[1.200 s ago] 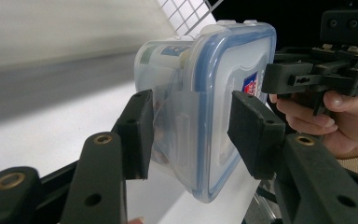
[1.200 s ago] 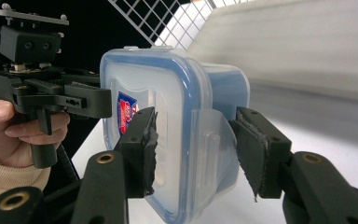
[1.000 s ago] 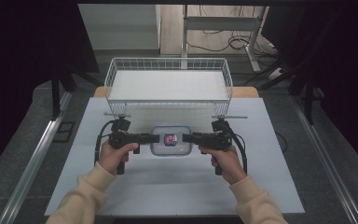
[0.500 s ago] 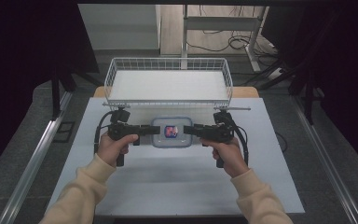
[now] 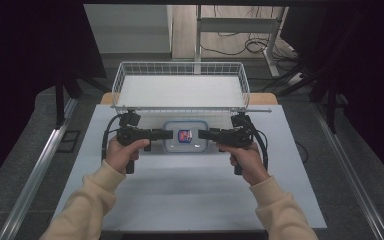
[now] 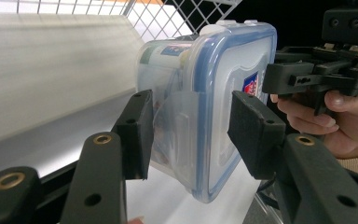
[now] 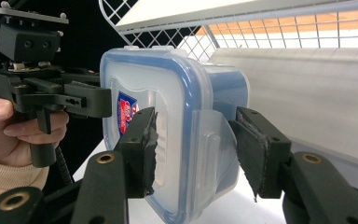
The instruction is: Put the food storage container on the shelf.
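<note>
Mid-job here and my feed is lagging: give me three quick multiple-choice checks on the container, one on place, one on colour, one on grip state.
1. Where is the lidded container?
A. inside the wire basket
B. on the table, in front of the wire basket
C. on the floor

2. What colour is the container's lid seal?
A. blue
B. green
C. yellow

3. How do the grippers stand at the container?
A. both far away from it
B. one on top of the lid
C. left gripper and right gripper at opposite ends, jaws either side of its side latches

Answers: B, the high view shows it between the hands, short of the basket; A, both gripper views show a blue rim; C, each gripper view shows its jaws flanking a latch.
</note>
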`<state>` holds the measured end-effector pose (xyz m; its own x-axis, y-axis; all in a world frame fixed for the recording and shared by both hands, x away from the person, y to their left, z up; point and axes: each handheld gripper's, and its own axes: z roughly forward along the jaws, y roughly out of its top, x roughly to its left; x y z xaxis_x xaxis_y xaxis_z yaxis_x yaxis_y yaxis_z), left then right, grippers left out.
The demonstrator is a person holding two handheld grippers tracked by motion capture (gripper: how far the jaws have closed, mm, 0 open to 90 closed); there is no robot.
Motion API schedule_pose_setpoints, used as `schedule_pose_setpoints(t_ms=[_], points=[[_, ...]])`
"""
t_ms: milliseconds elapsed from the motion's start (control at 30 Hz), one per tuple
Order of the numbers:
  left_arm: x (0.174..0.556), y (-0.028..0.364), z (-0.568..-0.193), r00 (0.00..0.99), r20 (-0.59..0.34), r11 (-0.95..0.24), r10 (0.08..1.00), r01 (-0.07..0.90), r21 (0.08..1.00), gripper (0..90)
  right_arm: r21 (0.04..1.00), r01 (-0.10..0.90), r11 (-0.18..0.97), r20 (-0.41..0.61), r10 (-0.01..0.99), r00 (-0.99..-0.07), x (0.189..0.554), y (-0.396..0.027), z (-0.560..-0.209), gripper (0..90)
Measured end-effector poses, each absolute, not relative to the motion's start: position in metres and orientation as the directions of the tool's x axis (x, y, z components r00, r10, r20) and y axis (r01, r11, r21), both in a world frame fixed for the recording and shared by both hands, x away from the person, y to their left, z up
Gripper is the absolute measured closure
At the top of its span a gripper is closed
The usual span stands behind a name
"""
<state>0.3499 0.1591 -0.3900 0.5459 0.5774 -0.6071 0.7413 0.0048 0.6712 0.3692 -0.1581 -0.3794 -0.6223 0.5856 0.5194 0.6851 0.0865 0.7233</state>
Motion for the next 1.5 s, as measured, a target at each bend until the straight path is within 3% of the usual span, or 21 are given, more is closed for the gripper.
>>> schedule_pose_setpoints(t_ms=[500,1000,1500], points=[[0.373,0.166,-0.364,0.566,-0.592,0.026,0.574,0.71,0.704,51.4,0.751,0.652,0.105,0.482,0.587,-0.65,0.394,-0.152,-0.347,50.5],[0.422,0.181,-0.333,0.565,-0.608,0.047,0.558,0.71,0.703,51.3,0.773,0.622,0.125,0.446,0.591,-0.672,0.441,-0.138,-0.308,50.8],[0.473,0.184,-0.321,0.535,-0.622,0.024,0.572,0.747,0.664,51.3,0.741,0.665,0.094,0.501,0.584,-0.639,0.493,-0.135,-0.299,50.5]])
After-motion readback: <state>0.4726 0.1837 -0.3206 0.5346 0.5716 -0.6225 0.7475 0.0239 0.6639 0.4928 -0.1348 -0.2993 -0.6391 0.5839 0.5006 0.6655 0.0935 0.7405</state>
